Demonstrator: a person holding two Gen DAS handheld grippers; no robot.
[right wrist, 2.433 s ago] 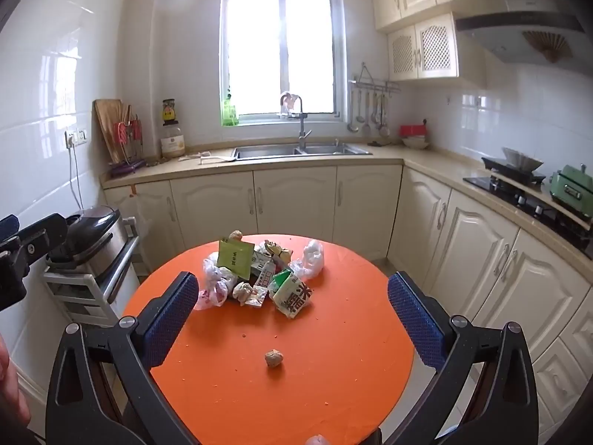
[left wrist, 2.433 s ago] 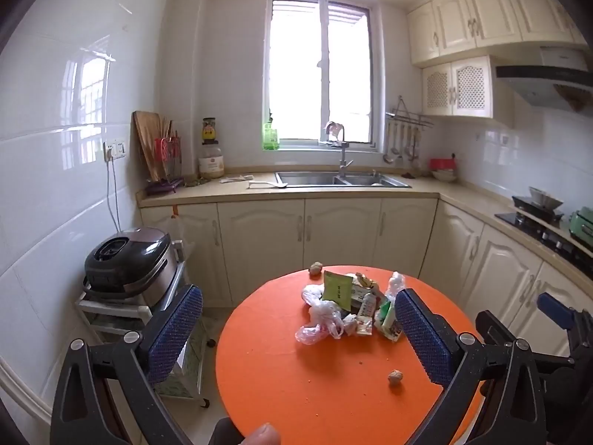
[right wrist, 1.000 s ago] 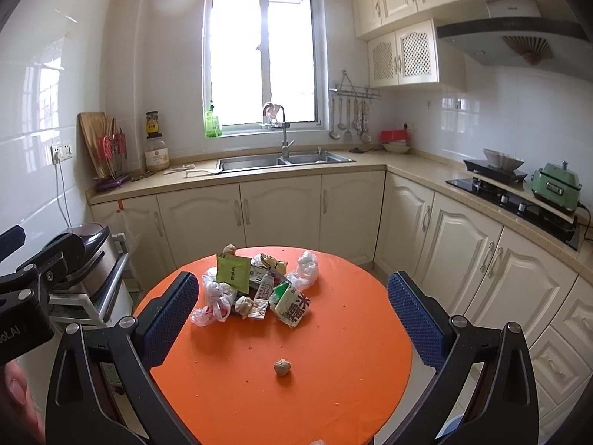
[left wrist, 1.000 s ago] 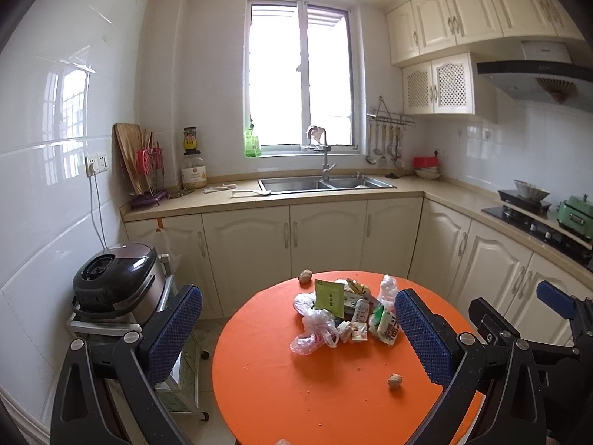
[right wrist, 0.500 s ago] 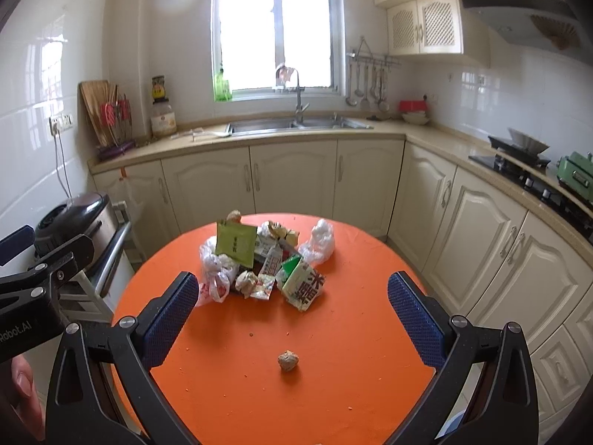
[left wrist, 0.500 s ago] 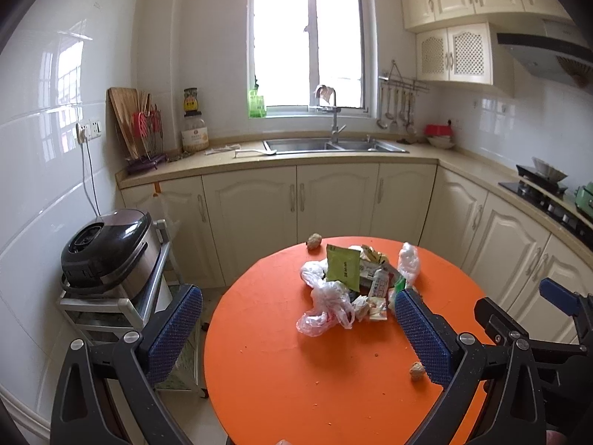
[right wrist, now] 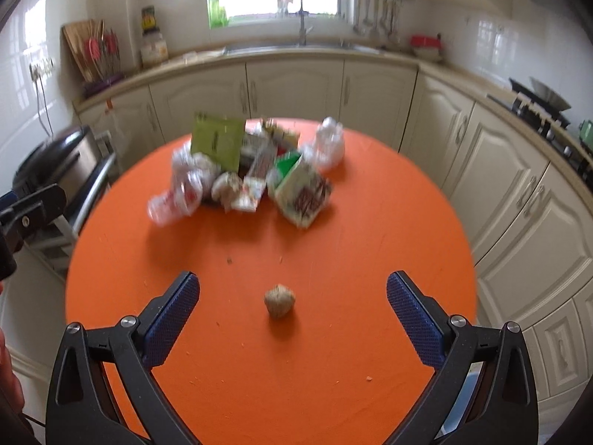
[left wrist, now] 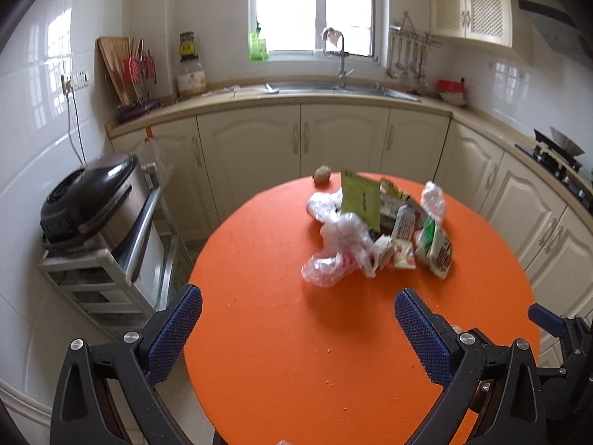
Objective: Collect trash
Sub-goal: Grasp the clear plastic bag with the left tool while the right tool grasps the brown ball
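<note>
Looking along my right gripper [right wrist: 292,306], I am seeing its jaws spread wide over the round orange tabletop [right wrist: 389,230], with a crumpled paper ball [right wrist: 279,299] lying on the surface between the two blue pads [right wrist: 171,319], touching neither. Farther across the tabletop the trash pile [right wrist: 255,170] is sitting in a loose heap, somewhat blurred in this view: a green packet [right wrist: 218,142] is standing tilted at the back, clear plastic bags [right wrist: 181,185] are bunching on the left side, a green-and-white snack bag [right wrist: 302,191] is lying at the front right, and a knotted white plastic bag [right wrist: 329,142] is resting at the far right edge of the heap. My left gripper [left wrist: 298,332] is also hanging with its jaws spread and holding nothing, over the near left part of the tabletop [left wrist: 259,333], well short of the pile [left wrist: 374,230]. In that view a second crumpled ball [left wrist: 322,175] is lying near the far rim, just behind the heap. A dark rice cooker [left wrist: 90,202] is sitting on a low rack [left wrist: 107,270] left of the tabletop, and cream cabinets [left wrist: 341,141] with a sink [left wrist: 333,89] are running along the wall behind.
</note>
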